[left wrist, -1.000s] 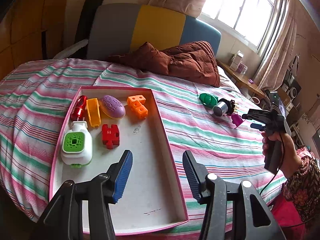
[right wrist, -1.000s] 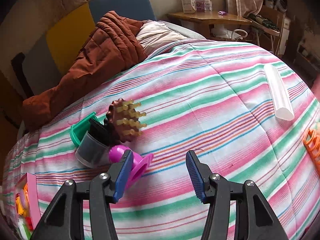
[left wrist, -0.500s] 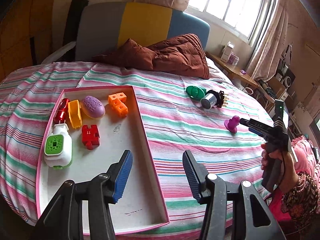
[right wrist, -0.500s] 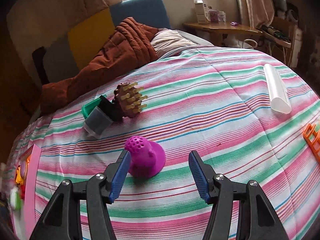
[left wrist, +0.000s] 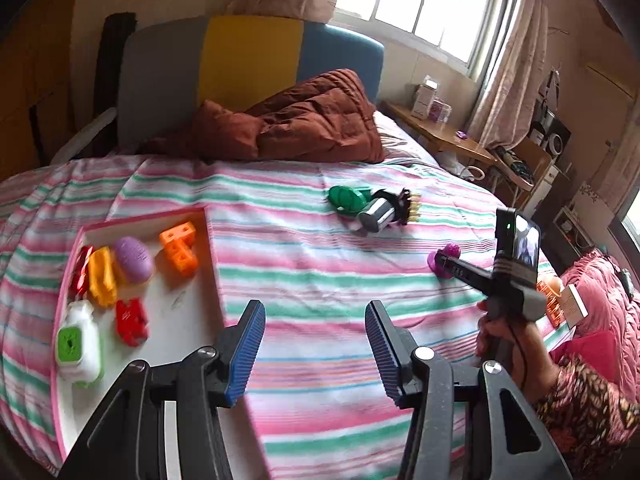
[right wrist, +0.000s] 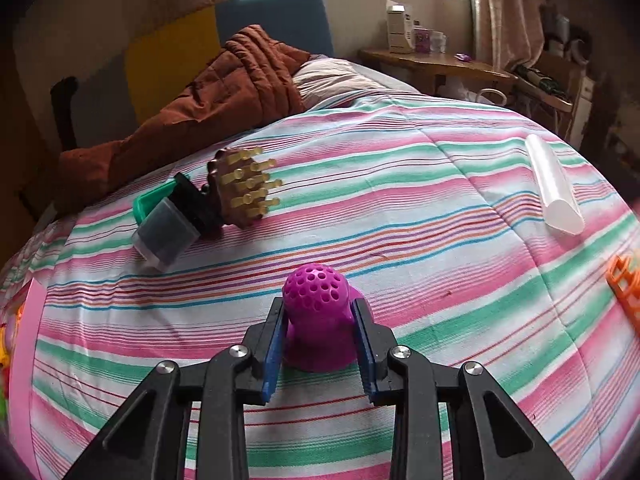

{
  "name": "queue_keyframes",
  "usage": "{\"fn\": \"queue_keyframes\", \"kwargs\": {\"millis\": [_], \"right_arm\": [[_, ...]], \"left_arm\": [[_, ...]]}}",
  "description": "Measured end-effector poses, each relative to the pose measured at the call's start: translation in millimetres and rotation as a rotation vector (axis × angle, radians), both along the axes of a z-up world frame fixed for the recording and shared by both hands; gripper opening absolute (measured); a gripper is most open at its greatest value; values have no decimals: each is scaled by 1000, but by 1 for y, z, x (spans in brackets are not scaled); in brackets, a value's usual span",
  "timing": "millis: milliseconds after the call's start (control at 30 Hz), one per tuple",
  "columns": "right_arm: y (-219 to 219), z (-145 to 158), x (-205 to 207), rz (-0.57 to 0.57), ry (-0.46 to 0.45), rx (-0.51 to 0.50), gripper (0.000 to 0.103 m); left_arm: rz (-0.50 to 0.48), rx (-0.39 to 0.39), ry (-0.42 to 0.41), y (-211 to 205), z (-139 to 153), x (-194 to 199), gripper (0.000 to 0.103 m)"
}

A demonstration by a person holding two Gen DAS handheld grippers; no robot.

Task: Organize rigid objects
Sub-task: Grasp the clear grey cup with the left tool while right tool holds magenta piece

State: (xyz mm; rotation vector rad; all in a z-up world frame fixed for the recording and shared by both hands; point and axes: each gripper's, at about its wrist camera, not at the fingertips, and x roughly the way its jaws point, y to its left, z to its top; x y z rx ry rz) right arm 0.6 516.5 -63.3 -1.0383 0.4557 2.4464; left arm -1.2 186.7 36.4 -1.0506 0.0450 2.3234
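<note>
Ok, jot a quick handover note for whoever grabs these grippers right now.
Right gripper: shut on the purple perforated toy, which sits on the striped bedspread.
Left gripper: open, holding nothing, over the bed beside the pink tray.
Done: six toys lie in the tray.
Left: purple toy, brown bristle brush with dark cup, white tube, orange piece.

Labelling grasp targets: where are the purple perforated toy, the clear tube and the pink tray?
purple perforated toy (right wrist: 314, 290), right wrist view, domed top.
clear tube (right wrist: 552, 186), right wrist view, mid-length.
pink tray (left wrist: 214, 264), left wrist view, right rim.
</note>
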Motion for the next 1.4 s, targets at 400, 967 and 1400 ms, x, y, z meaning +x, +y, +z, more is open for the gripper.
{"fn": "queue_keyframes", "kwargs": {"millis": [400, 967, 1400], "right_arm": [[-3, -3, 6, -39, -12, 56, 32], [-2, -5, 8, -45, 17, 47, 32], [-2, -5, 9, -46, 25, 41, 32]], "left_arm": [[-153, -72, -57, 142, -33, -74, 57], [-263, -203, 12, 218, -104, -137, 58], [-256, -168, -53, 188, -77, -107, 42]]}}
